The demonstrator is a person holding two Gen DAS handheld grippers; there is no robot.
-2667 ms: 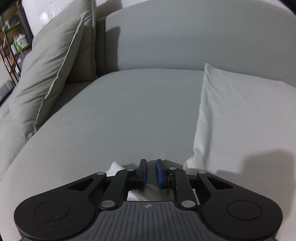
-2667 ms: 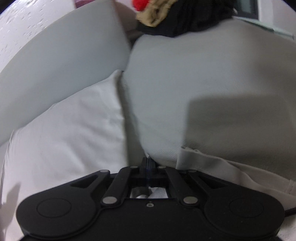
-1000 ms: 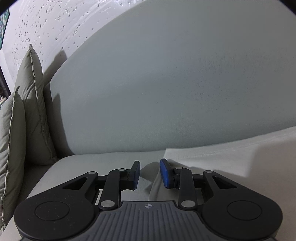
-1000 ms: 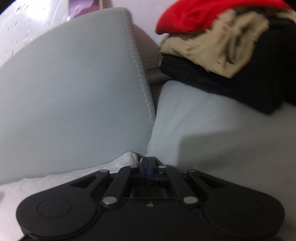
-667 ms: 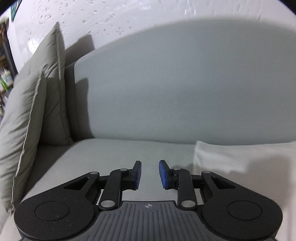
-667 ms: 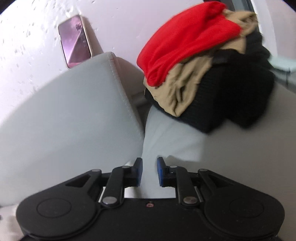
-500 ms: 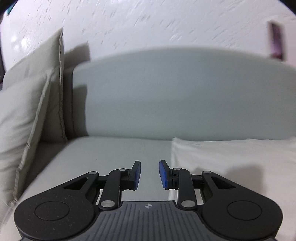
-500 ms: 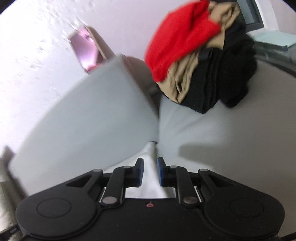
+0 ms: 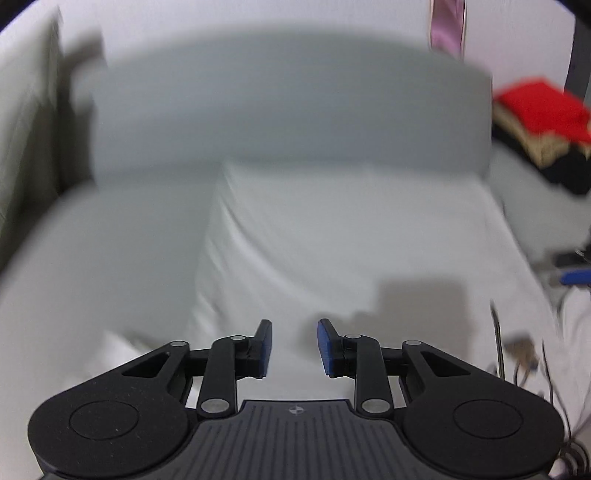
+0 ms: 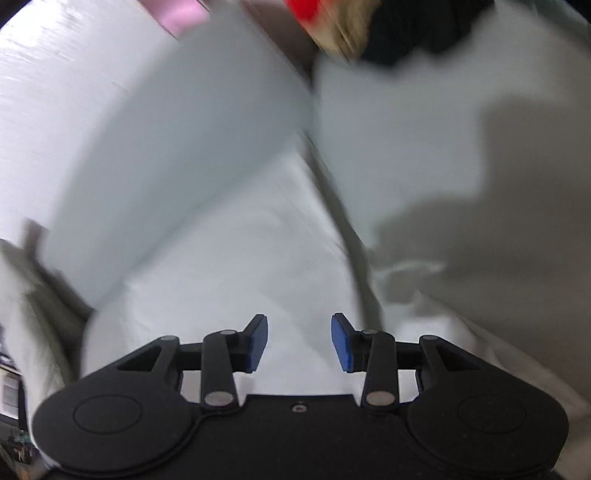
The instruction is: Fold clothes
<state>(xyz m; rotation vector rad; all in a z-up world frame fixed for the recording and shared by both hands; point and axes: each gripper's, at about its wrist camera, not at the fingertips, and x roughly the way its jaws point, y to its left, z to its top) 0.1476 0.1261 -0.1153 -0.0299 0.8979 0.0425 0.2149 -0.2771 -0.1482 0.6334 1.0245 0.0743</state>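
Observation:
A white garment point(image 9: 332, 236) lies flat on the grey sofa seat point(image 9: 103, 243), folded over, reaching the backrest. It also shows in the right wrist view point(image 10: 236, 266), blurred. My left gripper point(image 9: 294, 347) is open and empty, above the garment's near part. My right gripper point(image 10: 299, 341) is open and empty, above the garment near its right edge. Both views are motion-blurred.
A pile of red, tan and black clothes point(image 9: 539, 125) sits at the sofa's far right; it shows in the right wrist view point(image 10: 369, 26) too. Grey cushions point(image 9: 26, 122) stand at the left. The backrest point(image 9: 288, 103) is behind. Cables point(image 9: 524, 354) lie at the right.
Both grippers let go of the garment's edge at the backrest, opened, and pulled back and up. The folded garment now lies spread below them.

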